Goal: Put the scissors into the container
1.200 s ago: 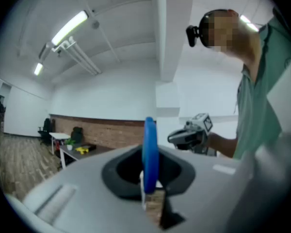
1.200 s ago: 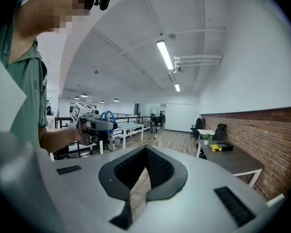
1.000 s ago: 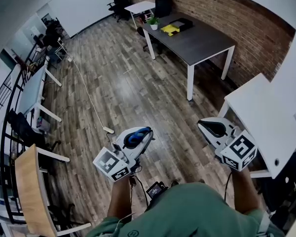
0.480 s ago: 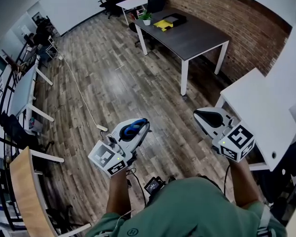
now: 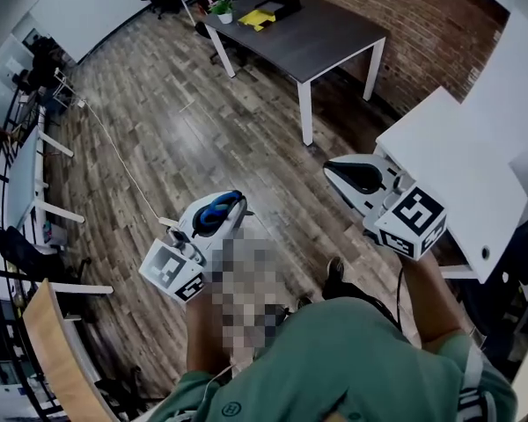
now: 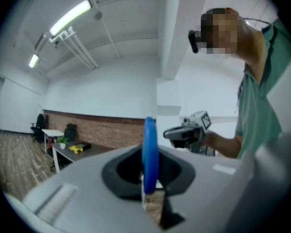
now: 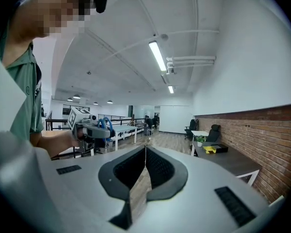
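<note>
The scissors point(image 5: 216, 212) have blue handle loops, and my left gripper point(image 5: 235, 202) is shut on them at waist height over the wooden floor. In the left gripper view one blue loop point(image 6: 150, 150) stands upright out of the closed jaws of the left gripper point(image 6: 151, 181); the blades are hidden. My right gripper point(image 5: 332, 173) is held up at the right, shut with nothing in it, and its pads point(image 7: 144, 155) meet at the tips. Each gripper shows in the other's view: the right gripper point(image 6: 185, 132) and the left gripper point(image 7: 90, 130). I cannot make out a container for certain.
A dark table point(image 5: 321, 42) stands ahead by the brick wall, carrying a small plant point(image 5: 222, 9), a yellow item point(image 5: 255, 18) and a black box point(image 5: 283, 7). A white table point(image 5: 462, 170) is close on my right. Desks and chairs line the left side.
The view has shifted: the dark table has slid up and left in the picture and the white table has come nearer. Both grippers stay raised, the left still holding the scissors.
</note>
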A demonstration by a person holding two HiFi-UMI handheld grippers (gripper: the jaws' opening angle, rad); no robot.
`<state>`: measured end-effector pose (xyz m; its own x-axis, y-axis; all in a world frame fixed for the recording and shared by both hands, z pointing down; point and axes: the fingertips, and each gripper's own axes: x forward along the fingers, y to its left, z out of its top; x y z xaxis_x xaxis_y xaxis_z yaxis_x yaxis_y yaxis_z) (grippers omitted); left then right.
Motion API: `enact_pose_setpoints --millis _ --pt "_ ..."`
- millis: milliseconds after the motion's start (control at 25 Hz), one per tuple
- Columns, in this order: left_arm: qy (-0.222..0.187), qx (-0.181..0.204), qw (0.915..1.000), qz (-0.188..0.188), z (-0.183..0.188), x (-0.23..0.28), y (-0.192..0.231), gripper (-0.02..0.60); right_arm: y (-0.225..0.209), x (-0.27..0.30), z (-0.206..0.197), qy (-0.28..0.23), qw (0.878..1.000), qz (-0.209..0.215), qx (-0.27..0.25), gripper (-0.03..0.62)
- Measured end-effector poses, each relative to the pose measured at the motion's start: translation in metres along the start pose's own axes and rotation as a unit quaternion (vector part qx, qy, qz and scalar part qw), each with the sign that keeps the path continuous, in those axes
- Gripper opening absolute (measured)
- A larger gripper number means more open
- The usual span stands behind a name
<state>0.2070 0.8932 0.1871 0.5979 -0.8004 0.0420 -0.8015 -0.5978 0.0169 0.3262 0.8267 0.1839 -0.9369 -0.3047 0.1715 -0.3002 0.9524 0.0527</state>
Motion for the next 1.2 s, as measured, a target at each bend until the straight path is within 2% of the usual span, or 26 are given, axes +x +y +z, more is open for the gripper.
enact_pose_setpoints --millis 160,320,600,920,1200 --pt "0.017 0.003 0.9998 0.006 -0.002 0.039 0.015 0.034 -0.044 0.006 -0.006 -0.011 1.0 0.008 0.011 0.006" --pt "0.023 0.006 0.9993 0.031 0.006 0.072 0.035 0.034 -0.087 0.014 -0.007 -0.026 0.999 0.019 0.016 0.006" --pt "0.036 0.016 0.998 0.048 0.007 0.119 0.059 0.033 -0.144 0.032 -0.011 -0.04 0.998 0.037 0.022 0.006" --pt "0.029 0.005 0.9991 0.031 -0.002 0.151 0.113 0.034 -0.188 0.074 -0.018 -0.032 0.999 0.027 0.028 0.006" --pt "0.003 0.003 1.0 0.001 0.0 0.163 0.201 0.034 -0.222 0.142 -0.009 -0.016 1.0 -0.012 0.022 0.006"
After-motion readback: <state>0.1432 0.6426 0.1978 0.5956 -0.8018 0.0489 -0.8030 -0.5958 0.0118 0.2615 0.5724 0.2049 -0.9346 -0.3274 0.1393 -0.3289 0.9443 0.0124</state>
